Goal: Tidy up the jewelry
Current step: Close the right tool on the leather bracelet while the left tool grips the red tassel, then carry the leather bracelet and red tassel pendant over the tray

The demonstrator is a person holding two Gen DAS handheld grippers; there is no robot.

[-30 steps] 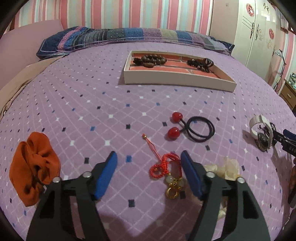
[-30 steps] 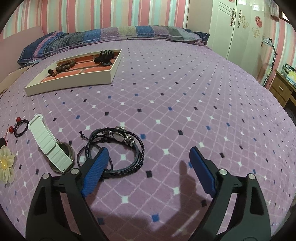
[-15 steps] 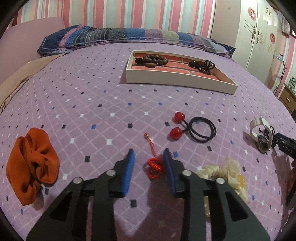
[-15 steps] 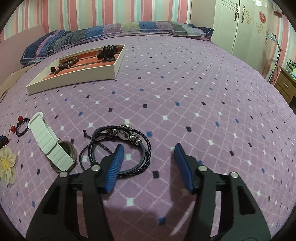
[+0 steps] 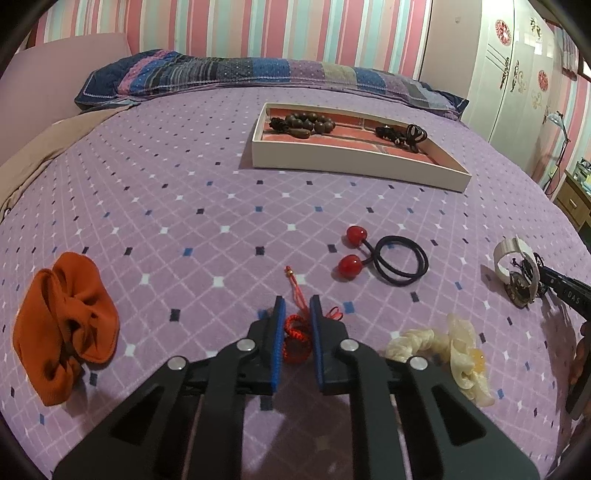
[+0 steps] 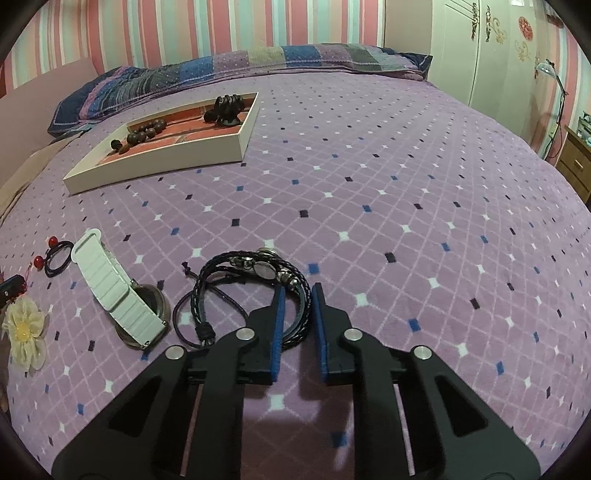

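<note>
two pieces already lie in the white tray [image 5: 354,162]: a string of dark wooden beads [image 5: 303,123] at its left end and a dark knotted piece [image 5: 402,133] toward its right end. everything else lies on the bed on the near side of the tray, so by my reading the sorting is barely begun.

the left gripper [image 5: 297,314] has its jaws closing on the red cord charm [image 5: 295,328], which sits between the blue pads [image 5: 277,332]; they look to pinch it, though it rests on the cover, not yet lifted. the right gripper [image 6: 297,306] is closing on the black braided bracelet [image 6: 251,291], its strands caught between the pads.

left to gather, all nearer than the tray: the hair tie with two red balls [image 5: 384,254], the orange scrunchie [image 5: 66,325] far to the tray's near left, the cream flower piece [image 5: 458,350], and the white-strapped watch [image 6: 118,291] just beside the bracelet.

the surface is a soft purple bedspread [image 6: 406,184] with a diamond grid, likely to give under pressure. beyond the tray runs a striped patchwork pillow [image 5: 229,72]; behind it a pink and teal striped wall [image 5: 258,26], with a white wardrobe [image 6: 480,48] to the tray's right.
</note>
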